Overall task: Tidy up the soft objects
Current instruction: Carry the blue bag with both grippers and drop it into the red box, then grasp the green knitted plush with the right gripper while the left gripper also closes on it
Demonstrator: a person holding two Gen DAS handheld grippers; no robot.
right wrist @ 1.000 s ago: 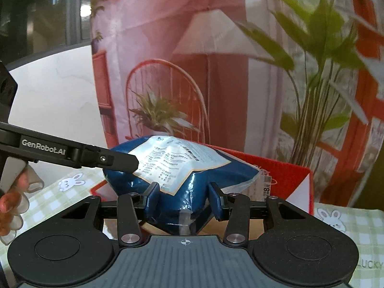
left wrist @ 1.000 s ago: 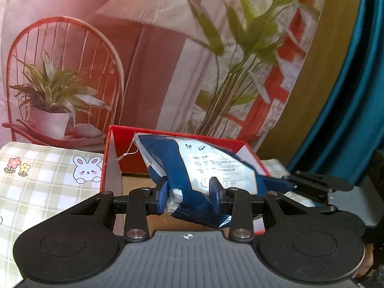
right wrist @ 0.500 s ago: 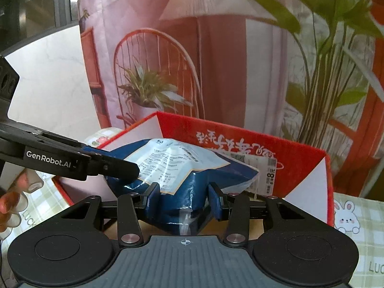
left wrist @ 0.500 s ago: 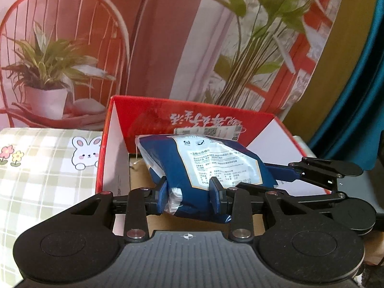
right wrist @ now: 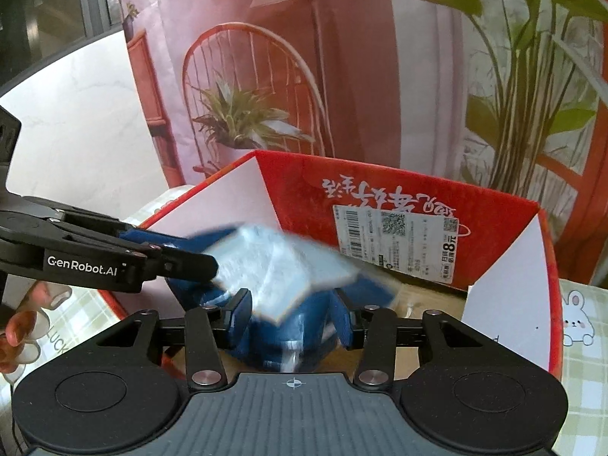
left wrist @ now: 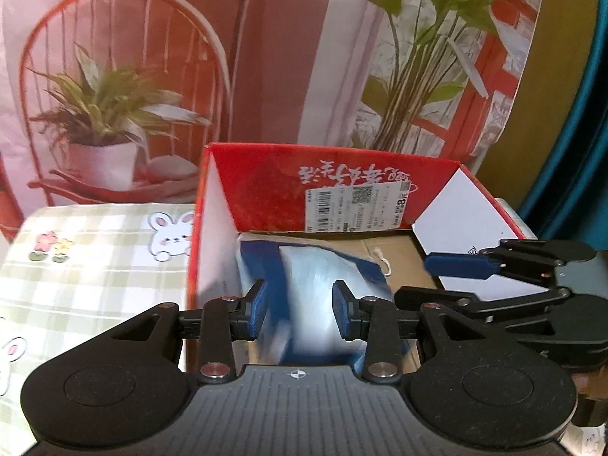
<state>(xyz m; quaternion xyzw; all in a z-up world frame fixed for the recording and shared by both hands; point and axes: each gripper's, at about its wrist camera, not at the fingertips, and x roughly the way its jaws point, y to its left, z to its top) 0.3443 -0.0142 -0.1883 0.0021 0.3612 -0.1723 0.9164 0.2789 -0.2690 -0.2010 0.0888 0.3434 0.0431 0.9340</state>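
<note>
1. Reaching over the near edge of the box [left wrist: 266,182], the left gripper [left wrist: 300,313] has its jaws at a narrow gap, with the bag [left wrist: 304,277] between the pads. The bag is smeared with blur, so I cannot tell whether the pads press on it.
2. The right gripper [right wrist: 292,319] is opening its jaws. The bag shows between its pads in its own view, but the pads do not seem to press on it. Seen from the left view, its fingers stand right of the bag and clear of it.
3. A person's fingers [right wrist: 22,326] show at the near left edge of the right view, behind the left gripper.
4. The bag, blue with a pale printed panel, is inside the box, in its near left part, over the brown cardboard floor.
5. The box is red outside and white on its side flaps. Its far wall bears a white label [left wrist: 357,209].
6. A checked cloth [left wrist: 95,258] with rabbit prints lies left of the box.
7. Farthest stands a backdrop [left wrist: 266,57] printed with a chair and plants.
</note>
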